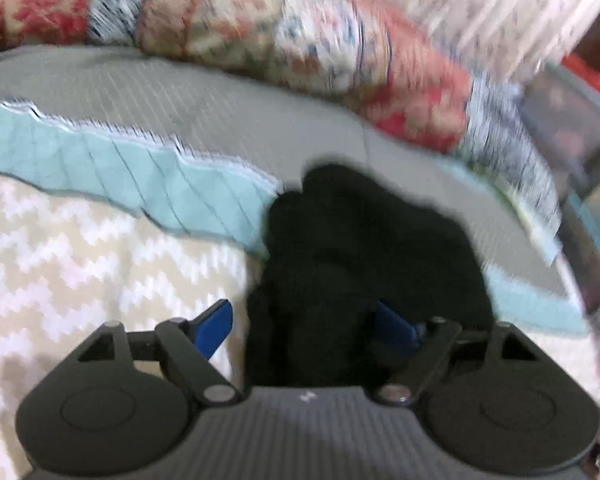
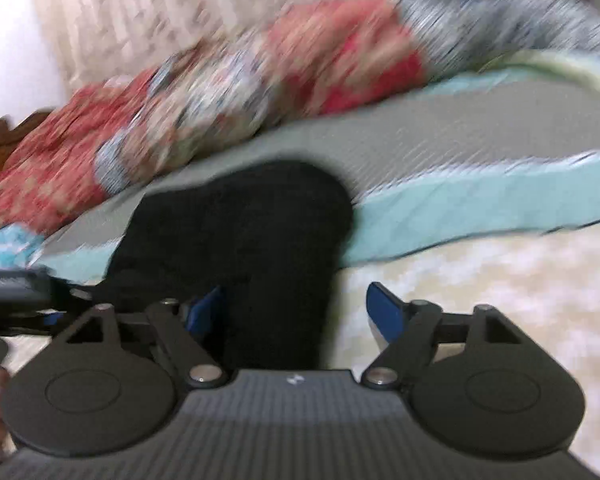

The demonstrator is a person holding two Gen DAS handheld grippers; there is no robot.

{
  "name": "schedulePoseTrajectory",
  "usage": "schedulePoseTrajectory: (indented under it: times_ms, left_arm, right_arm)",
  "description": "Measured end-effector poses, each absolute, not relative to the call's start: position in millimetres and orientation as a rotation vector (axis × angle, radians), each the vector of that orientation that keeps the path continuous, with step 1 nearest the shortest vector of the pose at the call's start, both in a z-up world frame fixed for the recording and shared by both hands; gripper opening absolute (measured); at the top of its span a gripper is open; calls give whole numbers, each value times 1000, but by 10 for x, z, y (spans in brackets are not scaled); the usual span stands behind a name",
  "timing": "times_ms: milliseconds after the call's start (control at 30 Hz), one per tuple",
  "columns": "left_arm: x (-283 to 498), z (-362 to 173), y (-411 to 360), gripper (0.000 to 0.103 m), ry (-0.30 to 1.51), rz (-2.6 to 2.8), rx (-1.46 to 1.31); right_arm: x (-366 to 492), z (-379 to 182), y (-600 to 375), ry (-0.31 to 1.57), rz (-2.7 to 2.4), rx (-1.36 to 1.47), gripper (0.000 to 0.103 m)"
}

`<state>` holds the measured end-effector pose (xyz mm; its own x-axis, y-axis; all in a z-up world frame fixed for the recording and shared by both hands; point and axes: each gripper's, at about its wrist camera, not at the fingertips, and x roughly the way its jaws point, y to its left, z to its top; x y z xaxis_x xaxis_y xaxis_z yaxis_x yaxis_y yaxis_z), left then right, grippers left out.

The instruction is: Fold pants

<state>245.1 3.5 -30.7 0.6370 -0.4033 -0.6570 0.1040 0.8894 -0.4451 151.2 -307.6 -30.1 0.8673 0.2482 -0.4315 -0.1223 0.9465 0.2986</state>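
Note:
The black pants (image 1: 360, 232) lie bunched on the bed, across the grey sheet and the cream zigzag blanket. My left gripper (image 1: 304, 316) stands open around their near end: the left blue finger (image 1: 216, 324) is clear of the cloth, the right finger (image 1: 394, 326) is partly covered by it. In the right wrist view the pants (image 2: 240, 220) run between the jaws of my right gripper (image 2: 296, 300), which is open too. Its left finger (image 2: 208, 308) is at the cloth's edge and its right finger (image 2: 384, 312) stands apart from it. Both views are blurred.
A cream zigzag blanket (image 1: 80, 260) covers the near bed, with a teal quilt edge (image 1: 120, 160) and grey sheet (image 1: 180, 92) behind. A red patterned blanket (image 1: 300, 32) is heaped at the back under a curtain (image 1: 480, 0). The left gripper's body (image 2: 16, 292) shows at the right view's left edge.

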Motion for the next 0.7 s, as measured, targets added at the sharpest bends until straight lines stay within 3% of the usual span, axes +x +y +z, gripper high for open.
schedulePoseTrajectory:
  times_ms: [200,400,433,467,500,567,667,700]
  left_arm:
    - [2337,-110,521,81,753,-252,-572]
    - [2240,-167,575,81,781,-249,-560]
    - [2232,-190,580,81,790,-248,-545]
    - [2229,-221,594,81,800,-250,-540]
    - [2235,-246,602,81,809,-254,-544]
    - [2234,-298,627,83,822,-264,-564]
    - [2282,-380,562,99,839,-270,-566]
    - [2308,-405,501,100,845,-280,-548]
  right_arm:
    - [1175,-44,-2180,404,561,-65,80]
    - [1428,-320,-1529,519,589,-191,78]
    - [1506,-339,-1535,544,561,-185,58]
    - [1563,-332,-1605,563,538,-148,28]
    - [1611,-282,-1761,584,526,-54,13]
    - [1641,-156,-2164,586,516,181,13]
    - [1498,146,-2741,459,379,321,13]
    - [1434,235,-2910,418,336,351,13]
